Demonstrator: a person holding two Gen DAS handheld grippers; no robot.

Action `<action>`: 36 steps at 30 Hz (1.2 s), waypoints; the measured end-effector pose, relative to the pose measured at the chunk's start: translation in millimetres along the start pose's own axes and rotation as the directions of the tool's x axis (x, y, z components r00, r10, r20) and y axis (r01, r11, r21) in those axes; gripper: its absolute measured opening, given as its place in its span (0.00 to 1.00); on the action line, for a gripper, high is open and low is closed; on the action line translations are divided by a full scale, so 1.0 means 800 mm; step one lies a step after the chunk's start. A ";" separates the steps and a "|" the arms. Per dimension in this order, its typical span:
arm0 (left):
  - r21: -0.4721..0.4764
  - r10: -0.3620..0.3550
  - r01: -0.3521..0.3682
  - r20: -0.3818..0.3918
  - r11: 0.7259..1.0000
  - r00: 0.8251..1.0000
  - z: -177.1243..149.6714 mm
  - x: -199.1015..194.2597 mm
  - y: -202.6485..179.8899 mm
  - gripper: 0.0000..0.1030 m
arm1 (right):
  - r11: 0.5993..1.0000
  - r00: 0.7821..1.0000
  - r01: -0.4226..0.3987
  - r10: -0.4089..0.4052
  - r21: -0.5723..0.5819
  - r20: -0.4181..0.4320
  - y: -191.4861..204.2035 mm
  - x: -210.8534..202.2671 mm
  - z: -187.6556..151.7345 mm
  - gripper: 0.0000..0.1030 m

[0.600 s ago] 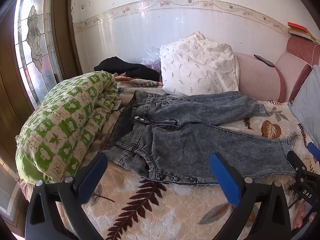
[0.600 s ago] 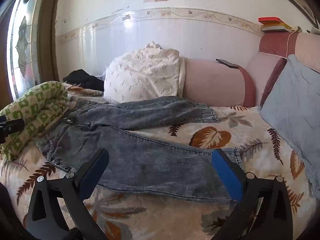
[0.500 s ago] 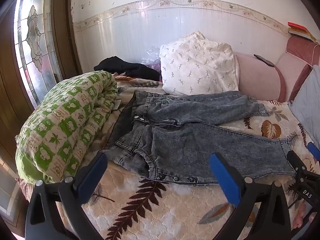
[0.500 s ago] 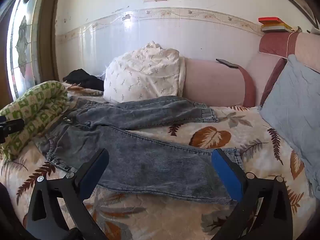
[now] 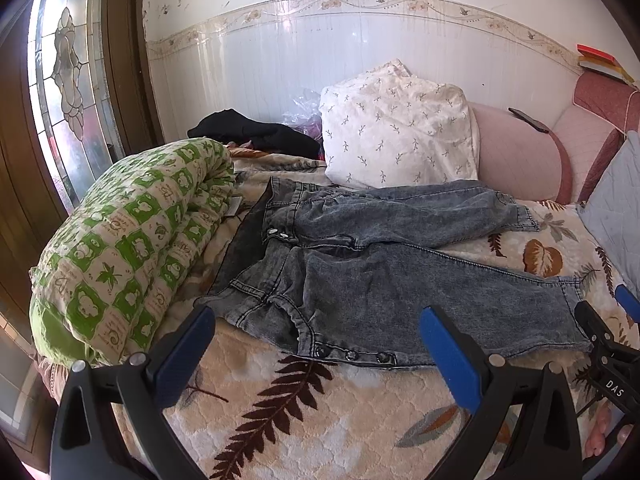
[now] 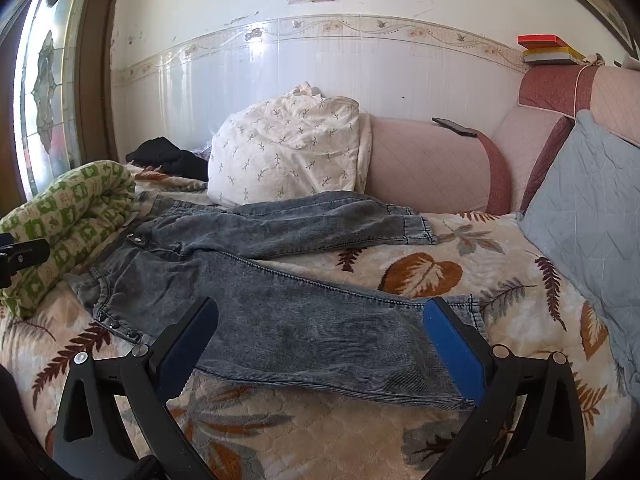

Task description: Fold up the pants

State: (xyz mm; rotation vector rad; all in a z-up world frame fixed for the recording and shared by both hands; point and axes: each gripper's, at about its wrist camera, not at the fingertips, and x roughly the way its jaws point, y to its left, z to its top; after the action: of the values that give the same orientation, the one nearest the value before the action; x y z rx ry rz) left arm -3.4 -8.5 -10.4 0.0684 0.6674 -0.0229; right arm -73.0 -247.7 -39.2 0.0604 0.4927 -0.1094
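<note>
Grey acid-wash jeans (image 5: 380, 276) lie spread flat on a leaf-print bedspread (image 5: 280, 412), waist at the left, both legs running right and splayed apart. They also show in the right wrist view (image 6: 288, 312). My left gripper (image 5: 316, 344) is open and empty, held just short of the waistband's snap-button edge. My right gripper (image 6: 320, 340) is open and empty, just short of the near leg's lower half, its right pad (image 6: 452, 344) by the hem. The right gripper's tip shows at the left view's right edge (image 5: 608, 344).
A rolled green-and-white quilt (image 5: 132, 248) lies left of the waist. A white floral pillow (image 5: 396, 128) and black clothing (image 5: 256, 132) sit at the back by the wall. A pink headboard (image 6: 432, 168) and a light blue cushion (image 6: 588, 208) bound the right side.
</note>
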 end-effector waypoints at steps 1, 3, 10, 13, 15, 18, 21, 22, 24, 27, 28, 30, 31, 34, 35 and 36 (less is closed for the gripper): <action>0.000 0.000 0.000 0.000 1.000 1.000 -0.001 0.000 -0.001 1.00 | 1.000 1.000 0.000 0.000 0.000 0.000 0.000 0.000 0.000 1.00; -0.001 -0.002 0.002 0.001 1.000 1.000 0.004 0.000 0.007 1.00 | 1.000 1.000 0.002 -0.002 -0.003 -0.001 0.001 0.000 0.000 1.00; 0.011 0.001 -0.001 0.003 1.000 1.000 0.006 0.003 0.013 1.00 | 1.000 1.000 0.002 -0.002 -0.004 -0.003 0.002 0.001 0.000 1.00; 0.013 0.004 -0.004 0.009 1.000 1.000 0.007 0.002 0.013 1.00 | 1.000 1.000 0.001 -0.001 -0.005 -0.003 0.004 0.001 0.000 1.00; 0.015 0.004 -0.004 0.010 1.000 1.000 0.007 0.002 0.013 1.00 | 1.000 1.000 0.000 0.000 -0.006 -0.004 0.003 0.001 0.000 1.00; 0.019 0.006 -0.006 0.002 1.000 1.000 0.006 0.003 0.012 1.00 | 1.000 1.000 0.001 -0.001 -0.008 -0.006 0.003 0.003 0.000 1.00; 0.015 0.004 -0.004 0.001 1.000 1.000 0.006 0.003 0.013 1.00 | 1.000 1.000 0.001 -0.001 -0.008 -0.006 0.003 0.003 -0.001 1.00; 0.017 0.006 -0.006 0.006 1.000 1.000 0.006 0.003 0.013 1.00 | 1.000 1.000 0.001 -0.001 -0.008 -0.006 0.003 0.003 -0.001 1.00; 0.023 0.008 -0.008 0.010 1.000 1.000 0.006 0.005 0.013 1.00 | 1.000 1.000 0.002 -0.002 -0.009 -0.006 0.003 0.003 -0.001 1.00; 0.023 0.007 -0.007 0.004 1.000 1.000 0.005 0.011 0.014 1.00 | 1.000 1.000 0.004 -0.004 -0.012 -0.007 0.003 0.003 -0.001 1.00; 0.025 0.009 -0.009 0.002 1.000 1.000 0.005 0.013 0.014 1.00 | 1.000 1.000 0.005 -0.005 -0.014 -0.007 0.003 0.004 -0.001 1.00; 0.035 0.017 -0.018 0.003 0.999 1.000 0.005 0.017 0.015 1.00 | 1.000 1.000 0.006 -0.006 -0.017 -0.010 0.004 0.006 -0.002 1.00; 0.046 0.029 -0.029 0.005 0.999 1.000 0.005 0.019 0.015 1.00 | 1.000 1.000 0.006 -0.006 -0.018 -0.011 0.004 0.007 -0.002 1.00; 0.077 0.060 -0.060 0.007 0.995 0.998 0.004 0.023 0.015 1.00 | 1.000 1.000 0.006 -0.007 -0.022 -0.015 0.006 0.009 -0.003 1.00; 0.071 0.058 -0.059 0.004 0.996 0.998 0.004 0.025 0.016 1.00 | 1.000 1.000 0.006 -0.006 -0.024 -0.015 0.006 0.010 -0.003 1.00; 0.071 0.059 -0.059 0.001 0.996 0.998 0.004 0.027 0.016 1.00 | 1.000 1.000 0.006 -0.006 -0.024 -0.015 0.007 0.010 -0.003 1.00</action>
State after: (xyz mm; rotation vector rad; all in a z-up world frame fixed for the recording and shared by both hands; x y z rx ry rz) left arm 15.9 3.7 -20.5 0.1563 0.6654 0.0103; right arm -66.5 -242.7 -44.9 0.0359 0.5097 -0.1088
